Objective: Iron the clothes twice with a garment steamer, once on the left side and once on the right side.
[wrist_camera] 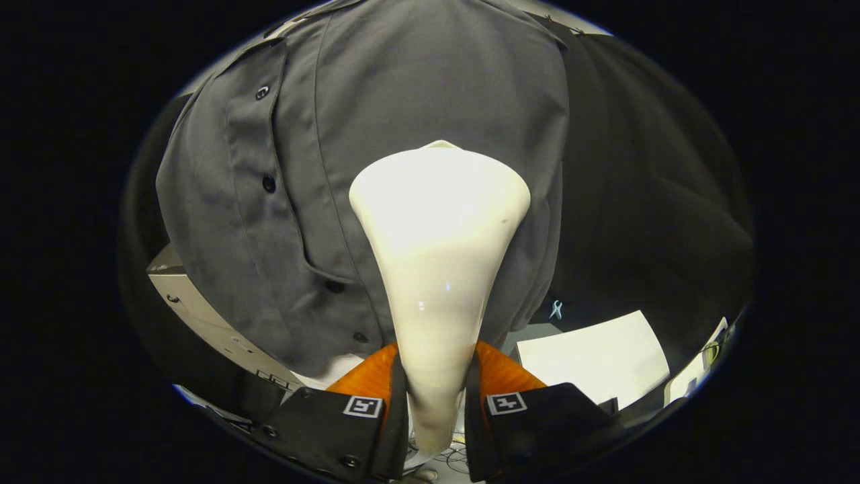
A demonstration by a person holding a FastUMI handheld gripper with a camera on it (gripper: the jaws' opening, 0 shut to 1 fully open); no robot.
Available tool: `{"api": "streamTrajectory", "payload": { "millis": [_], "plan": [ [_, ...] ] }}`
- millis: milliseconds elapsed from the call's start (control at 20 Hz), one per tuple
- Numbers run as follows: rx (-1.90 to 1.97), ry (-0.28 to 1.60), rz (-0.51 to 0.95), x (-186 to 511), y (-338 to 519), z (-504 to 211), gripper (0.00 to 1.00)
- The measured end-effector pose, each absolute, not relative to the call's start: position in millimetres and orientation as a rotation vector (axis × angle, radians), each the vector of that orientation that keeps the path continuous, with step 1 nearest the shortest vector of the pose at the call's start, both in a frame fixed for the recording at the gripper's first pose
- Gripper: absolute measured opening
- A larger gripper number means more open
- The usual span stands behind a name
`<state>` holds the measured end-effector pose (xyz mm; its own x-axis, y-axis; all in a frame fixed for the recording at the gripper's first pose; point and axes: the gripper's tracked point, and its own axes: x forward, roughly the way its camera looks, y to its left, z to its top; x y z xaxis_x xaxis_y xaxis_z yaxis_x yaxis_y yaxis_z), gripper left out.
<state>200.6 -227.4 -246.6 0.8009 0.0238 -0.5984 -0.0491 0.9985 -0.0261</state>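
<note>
The gripper has both fingers pressed against the narrow neck of the steamer, one on each side, so it is clamped firmly on it. The steamer is cream-white and glossy, slim where the fingers hold it and flaring out to a broad head ahead of them. That head sits up against a grey shirt hanging just beyond, on the panel beside the button strip, which runs down the shirt with dark buttons along it. Whether the head actually touches the cloth I cannot tell. Next to the shirt hangs a darker garment. Below it, near one finger, lies a white sheet on a surface.
</note>
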Motion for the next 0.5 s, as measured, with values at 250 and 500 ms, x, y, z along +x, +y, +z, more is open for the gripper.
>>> {"api": "streamTrajectory", "payload": {
  "millis": [250,500],
  "plan": [
    [-0.029,0.705,0.028,189.0,-235.8,-283.2,0.42],
    [-0.006,0.743,0.022,181.0,-240.3,-311.4,0.42]
  ]
}}
